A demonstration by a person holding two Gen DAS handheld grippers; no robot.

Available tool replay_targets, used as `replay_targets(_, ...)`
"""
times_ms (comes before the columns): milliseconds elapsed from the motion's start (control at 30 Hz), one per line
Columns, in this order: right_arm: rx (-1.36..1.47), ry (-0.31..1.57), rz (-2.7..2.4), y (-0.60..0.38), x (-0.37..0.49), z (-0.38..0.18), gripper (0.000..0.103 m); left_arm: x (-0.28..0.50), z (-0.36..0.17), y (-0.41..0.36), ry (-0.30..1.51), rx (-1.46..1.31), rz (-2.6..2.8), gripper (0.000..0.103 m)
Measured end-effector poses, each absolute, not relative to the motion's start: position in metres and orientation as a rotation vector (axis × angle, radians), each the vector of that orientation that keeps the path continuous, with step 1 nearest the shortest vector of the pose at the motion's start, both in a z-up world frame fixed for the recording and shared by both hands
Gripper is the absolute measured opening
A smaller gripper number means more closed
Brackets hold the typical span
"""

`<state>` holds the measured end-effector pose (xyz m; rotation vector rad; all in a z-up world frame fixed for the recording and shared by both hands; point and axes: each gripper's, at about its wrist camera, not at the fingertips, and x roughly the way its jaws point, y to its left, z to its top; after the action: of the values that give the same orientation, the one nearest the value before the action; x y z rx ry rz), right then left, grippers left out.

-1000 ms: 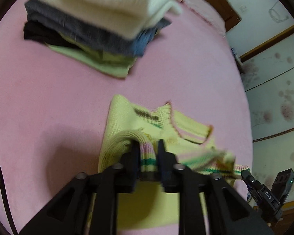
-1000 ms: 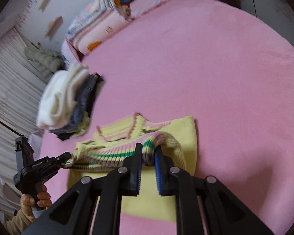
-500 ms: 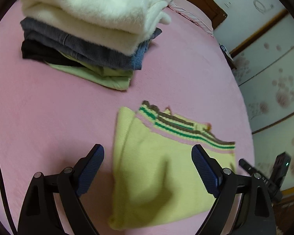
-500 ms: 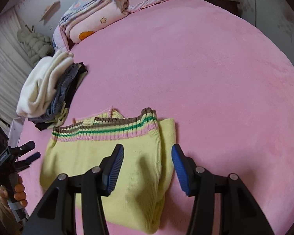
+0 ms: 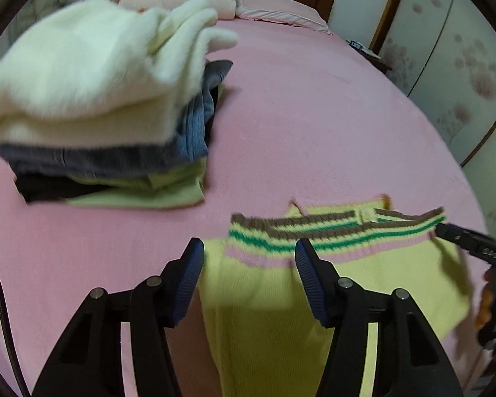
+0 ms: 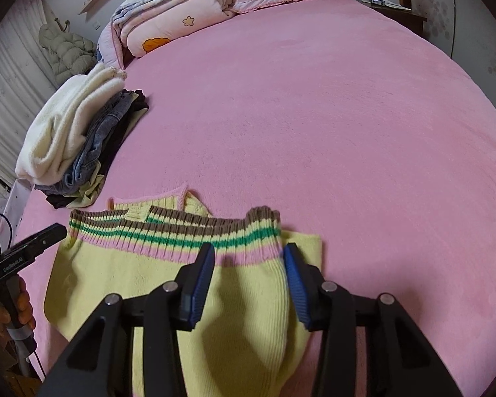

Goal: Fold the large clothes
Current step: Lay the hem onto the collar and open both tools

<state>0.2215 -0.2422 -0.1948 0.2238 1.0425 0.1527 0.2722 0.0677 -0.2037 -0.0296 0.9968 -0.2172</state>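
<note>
Pink bed [image 6: 314, 99]: yellow sweater [image 6: 122, 284] folded, striped hem crosswise, beneath both claws; left claw [image 5: 248, 258] & right claw [image 6: 248, 261] closing, nothing gripped.

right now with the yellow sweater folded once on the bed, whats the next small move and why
Probably close both hand-held grippers, left and right, on the sweater near its striped hem. Their jaws are closing over the fabric without pinching it yet, and it lies apart from the folded pile.
</note>
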Motion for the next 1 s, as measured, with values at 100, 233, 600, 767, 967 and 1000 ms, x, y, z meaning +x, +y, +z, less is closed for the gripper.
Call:
replay_targets(100,0.211,1.053,0.16,-0.241,0.224,-0.198,0.035,0.279,-0.206,0.064,0.997,0.0,-0.241,0.056)
replay_targets(233,0.199,1.073,0.154,-0.241,0.226,-0.204,0.019,0.287,-0.212,0.06,1.011,0.022,-0.292,0.033)
replay_targets(600,0.238,0.975,0.054,-0.264,0.22,-0.192,0.007,0.29,-0.221,0.073,0.962,0.063,-0.137,0.008)
replay_targets(767,0.185,1.028,0.032,-0.256,0.224,-0.217,0.007,0.29,-0.242,0.073,0.986,0.107,-0.113,0.008)
replay_targets(967,0.176,1.029,0.031,-0.253,0.222,-0.211,0.011,0.29,-0.243,0.07,0.985,0.133,-0.09,0.018)
replay_targets(1000,0.167,1.033,0.033,-0.251,0.221,-0.207,0.011,0.288,-0.24,0.069,0.986,0.138,-0.084,0.03)
